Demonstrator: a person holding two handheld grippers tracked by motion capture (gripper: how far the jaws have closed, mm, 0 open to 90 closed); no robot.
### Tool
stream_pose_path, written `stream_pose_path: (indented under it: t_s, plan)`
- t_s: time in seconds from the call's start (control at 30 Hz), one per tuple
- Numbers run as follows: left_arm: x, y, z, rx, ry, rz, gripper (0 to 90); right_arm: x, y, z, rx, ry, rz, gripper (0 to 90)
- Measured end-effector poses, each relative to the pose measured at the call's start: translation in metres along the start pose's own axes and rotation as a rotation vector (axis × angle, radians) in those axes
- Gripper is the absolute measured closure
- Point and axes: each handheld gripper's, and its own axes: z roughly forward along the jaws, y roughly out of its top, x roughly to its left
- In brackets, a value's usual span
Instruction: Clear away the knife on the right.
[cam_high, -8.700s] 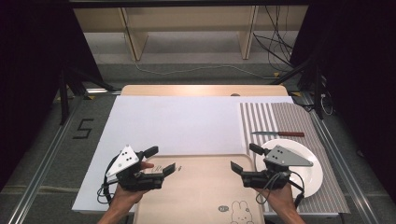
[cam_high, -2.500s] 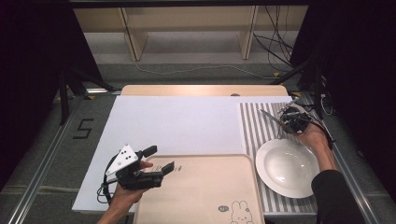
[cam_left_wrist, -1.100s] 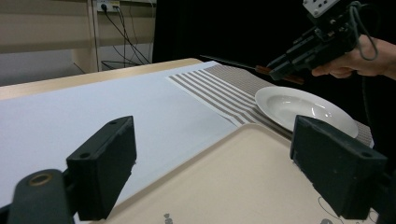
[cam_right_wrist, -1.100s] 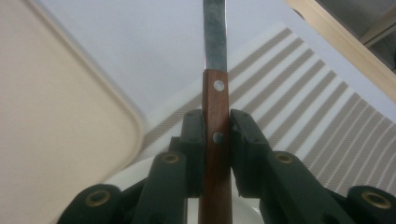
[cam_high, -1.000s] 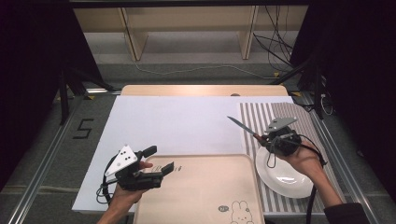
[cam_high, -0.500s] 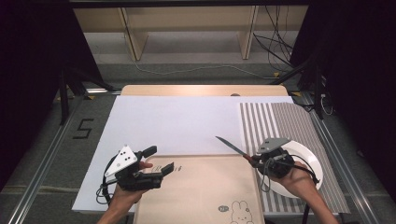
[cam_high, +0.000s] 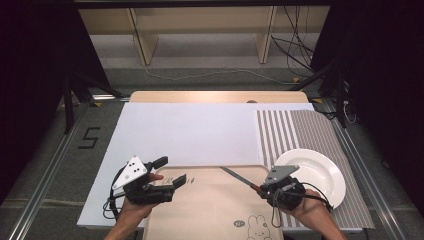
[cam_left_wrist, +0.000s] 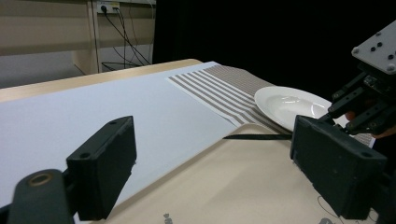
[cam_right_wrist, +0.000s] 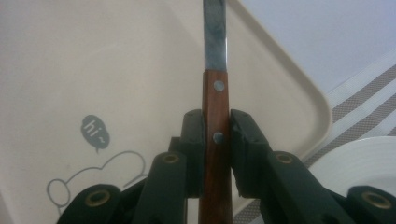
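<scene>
High view: the left gripper (cam_high: 170, 183) hangs over the near left corner of the beige plastic tray with a rabbit drawing (cam_high: 210, 210), jaws set wide apart, nothing between them. The right gripper (cam_high: 260, 189) is clamped on a wooden-handled knife (cam_high: 239, 178), blade pointing toward the tray's far edge. A white round ceramic plate (cam_high: 320, 175) sits on the striped grey-and-white mat (cam_high: 295, 130) at the table's right edge.

Left gripper view: jaws parted, empty; knife blade (cam_left_wrist: 257, 136) lies just above the tray's (cam_left_wrist: 224, 182) rim.

Right gripper view: jaws grip the riveted handle (cam_right_wrist: 215, 140) over the tray (cam_right_wrist: 93, 70).
</scene>
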Motion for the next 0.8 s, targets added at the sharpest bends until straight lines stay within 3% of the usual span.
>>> stream_pose_path:
  t_s: [0.5,0.8]
  plan:
    - [0.000,0.000,0.000,0.000,0.001,0.001,14.4,0.027,-0.002,0.015,0.080,0.067,0.005,77.0]
    - [0.000,0.000,0.000,0.000,0.000,0.000,14.4,0.033,-0.007,0.019,0.134,0.081,0.034,77.0]
